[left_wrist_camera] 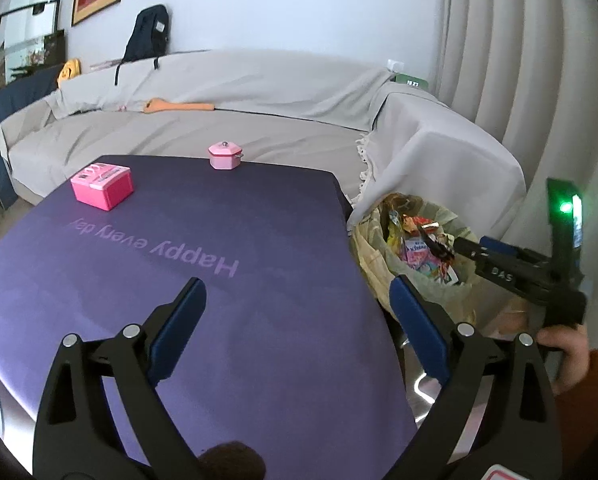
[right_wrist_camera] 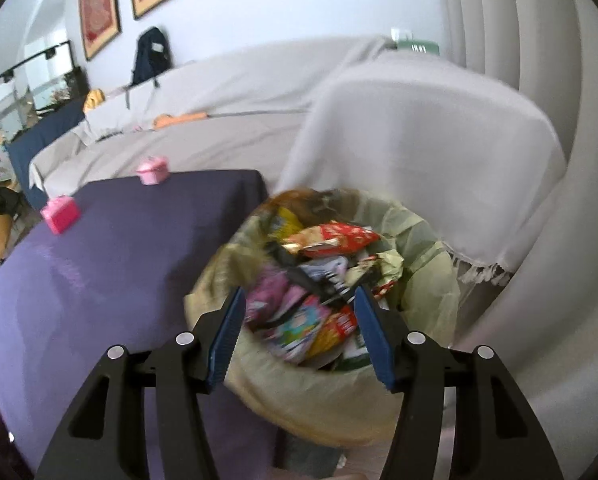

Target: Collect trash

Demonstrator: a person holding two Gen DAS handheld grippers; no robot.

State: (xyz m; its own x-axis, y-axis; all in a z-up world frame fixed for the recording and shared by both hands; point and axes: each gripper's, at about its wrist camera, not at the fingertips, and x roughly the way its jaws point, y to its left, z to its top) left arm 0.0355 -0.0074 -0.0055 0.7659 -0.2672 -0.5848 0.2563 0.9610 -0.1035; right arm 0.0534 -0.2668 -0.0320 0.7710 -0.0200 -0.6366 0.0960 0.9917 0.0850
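Observation:
A bin lined with a pale yellow-green bag (right_wrist_camera: 427, 240) stands beside the table's right edge, filled with several colourful snack wrappers (right_wrist_camera: 331, 240). My right gripper (right_wrist_camera: 299, 292) hangs just above the bin's mouth, open. Wrappers lie below the gap and neither pad presses on anything. In the left wrist view the same bin (left_wrist_camera: 367, 248) and wrappers (left_wrist_camera: 415, 252) sit at the right, with the right gripper (left_wrist_camera: 459, 246) reaching over them from a person's hand (left_wrist_camera: 567, 356). My left gripper (left_wrist_camera: 299, 284) is wide open over the purple tablecloth (left_wrist_camera: 259, 320), with nothing between its fingers.
A bright pink box (left_wrist_camera: 103, 186) and a small pale pink lidded box (left_wrist_camera: 224, 156) stand at the table's far side. A sofa under a grey cover (left_wrist_camera: 259, 92) runs behind the table. Its draped armrest (right_wrist_camera: 419, 140) rises right behind the bin.

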